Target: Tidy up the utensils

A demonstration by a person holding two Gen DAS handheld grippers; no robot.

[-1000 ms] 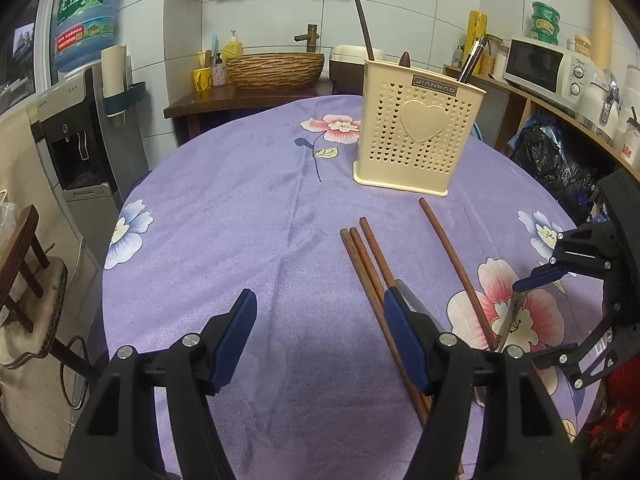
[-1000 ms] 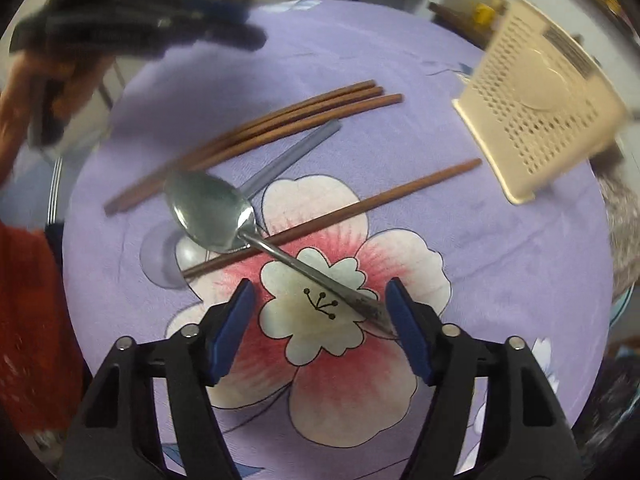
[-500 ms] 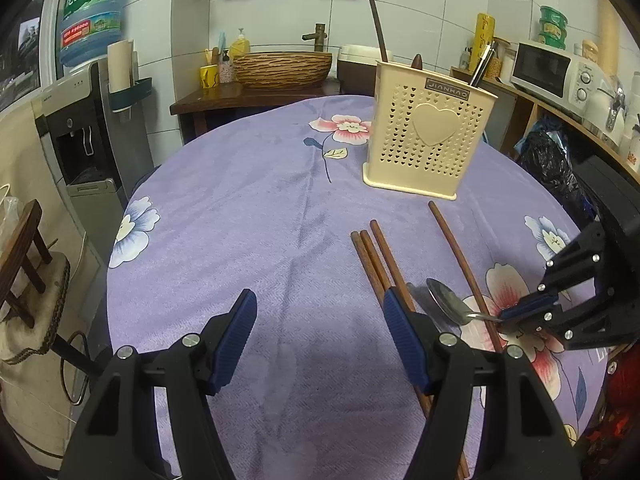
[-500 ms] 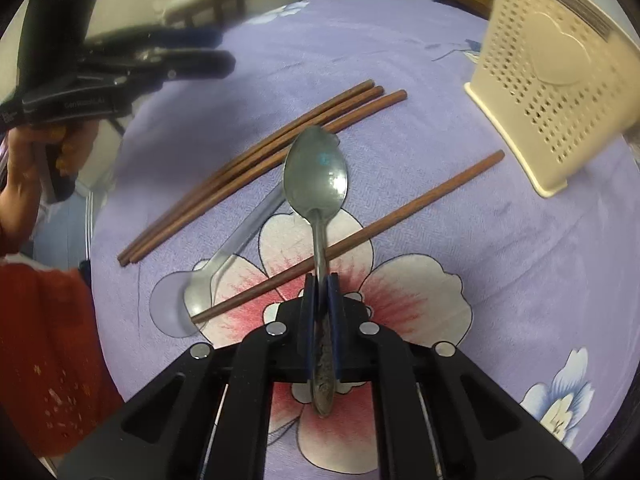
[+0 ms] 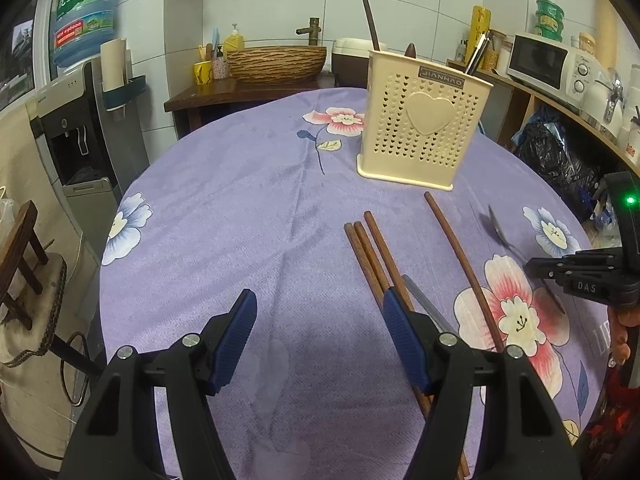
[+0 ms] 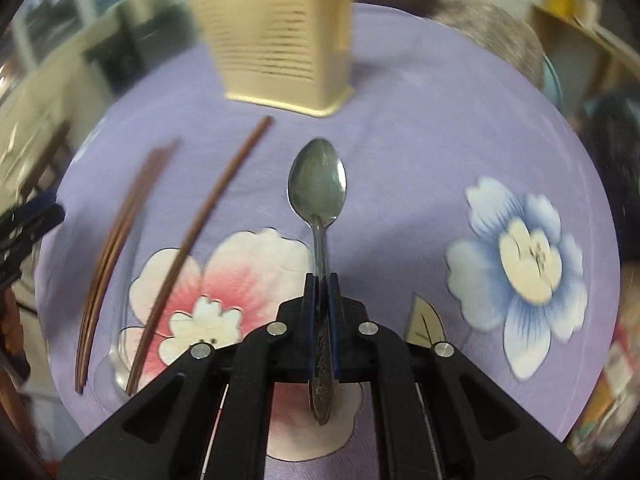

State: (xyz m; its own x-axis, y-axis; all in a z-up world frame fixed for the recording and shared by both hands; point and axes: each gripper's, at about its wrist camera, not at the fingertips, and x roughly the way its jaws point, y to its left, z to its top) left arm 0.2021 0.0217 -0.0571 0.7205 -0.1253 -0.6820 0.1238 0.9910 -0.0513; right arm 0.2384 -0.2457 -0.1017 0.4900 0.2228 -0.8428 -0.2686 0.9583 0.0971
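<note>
The right gripper (image 6: 321, 280) has its fingers clenched on the spoon (image 6: 318, 184) handle, bowl lifted above the purple surface (image 6: 420, 140) before the cream holder (image 6: 276, 36); the left gripper (image 5: 316, 312) hovers released beside the chopsticks (image 5: 372, 256)

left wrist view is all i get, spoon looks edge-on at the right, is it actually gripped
Observer: Yes. The right gripper is shut on the spoon by its handle.
Operator: which way does the bowl point
Observer: Away from the gripper, toward the holder.
Operator: any other spoon left
Observer: One, lying by the near ends of the chopsticks; its bowl shows there. The left gripper is open and empty.
</note>
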